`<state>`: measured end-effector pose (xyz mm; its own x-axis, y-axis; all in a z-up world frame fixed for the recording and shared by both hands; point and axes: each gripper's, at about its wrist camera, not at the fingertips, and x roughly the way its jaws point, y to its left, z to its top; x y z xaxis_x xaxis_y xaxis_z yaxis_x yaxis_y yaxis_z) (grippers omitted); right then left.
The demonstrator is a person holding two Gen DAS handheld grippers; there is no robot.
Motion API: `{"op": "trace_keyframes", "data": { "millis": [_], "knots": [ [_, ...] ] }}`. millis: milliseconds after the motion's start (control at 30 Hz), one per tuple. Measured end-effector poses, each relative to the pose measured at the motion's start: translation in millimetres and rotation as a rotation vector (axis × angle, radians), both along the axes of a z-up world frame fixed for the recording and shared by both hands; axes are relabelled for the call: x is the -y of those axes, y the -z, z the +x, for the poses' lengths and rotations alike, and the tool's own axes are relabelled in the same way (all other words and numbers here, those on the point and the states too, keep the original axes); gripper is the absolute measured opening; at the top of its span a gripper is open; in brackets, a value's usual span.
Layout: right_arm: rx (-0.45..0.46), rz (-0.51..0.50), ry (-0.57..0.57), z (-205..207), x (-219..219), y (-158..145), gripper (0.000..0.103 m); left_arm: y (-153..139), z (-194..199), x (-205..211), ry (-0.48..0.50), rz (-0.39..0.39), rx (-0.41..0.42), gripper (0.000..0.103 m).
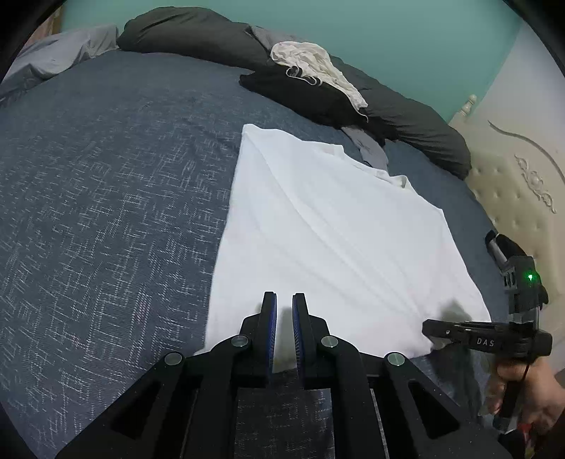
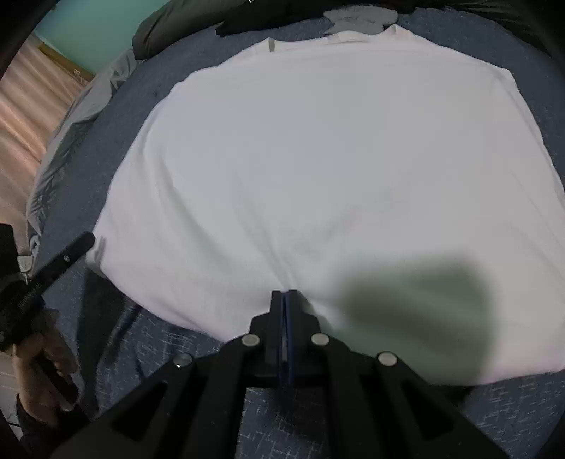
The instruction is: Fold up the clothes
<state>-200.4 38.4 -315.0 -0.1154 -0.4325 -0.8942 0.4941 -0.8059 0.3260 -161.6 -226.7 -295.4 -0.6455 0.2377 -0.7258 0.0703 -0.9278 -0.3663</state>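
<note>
Here, spread flat on the bed cover point(image 1: 106, 212): the white shirt point(image 2: 317, 159), close to the near edge of the bed. Lies with its long axis running from the near edge toward the far edge, the hem point(image 2: 197, 317) on the near side and the collar point(image 2: 353, 33) on the far side. Shows no sleeves in either view; possibly turned in or under, cannot tell.

At the hem, toward its right corner: the right gripper point(image 2: 286, 294). Stands with the jaws pressed together, and seems to pinch the cloth, judging by the small creases that gather at the tips. Points straight along the long axis, so the collar lies directly ahead of it.

Over the left part of the same hem: the left gripper point(image 1: 284, 300). Keeps only a narrow gap between the jaws and holds nothing; hangs just above the cloth, not on it as far as can be seen.

So, for a fold that carries the hem to the collar, probably needs both corners of the hem taken; has only the right one taken now, with the left arm nearer to the free corner.

Beyond the collar, along the far edge: a pile of dark and pale clothes point(image 1: 317, 95).
</note>
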Motion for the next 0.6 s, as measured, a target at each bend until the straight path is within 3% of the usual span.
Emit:
{"op": "trace_keyframes", "data": {
  "millis": [600],
  "knots": [
    [-0.061,0.051,0.068,-69,34,-5,0.001,-1,2,9,-0.018,0.016,-0.001,0.010]
  ]
}}
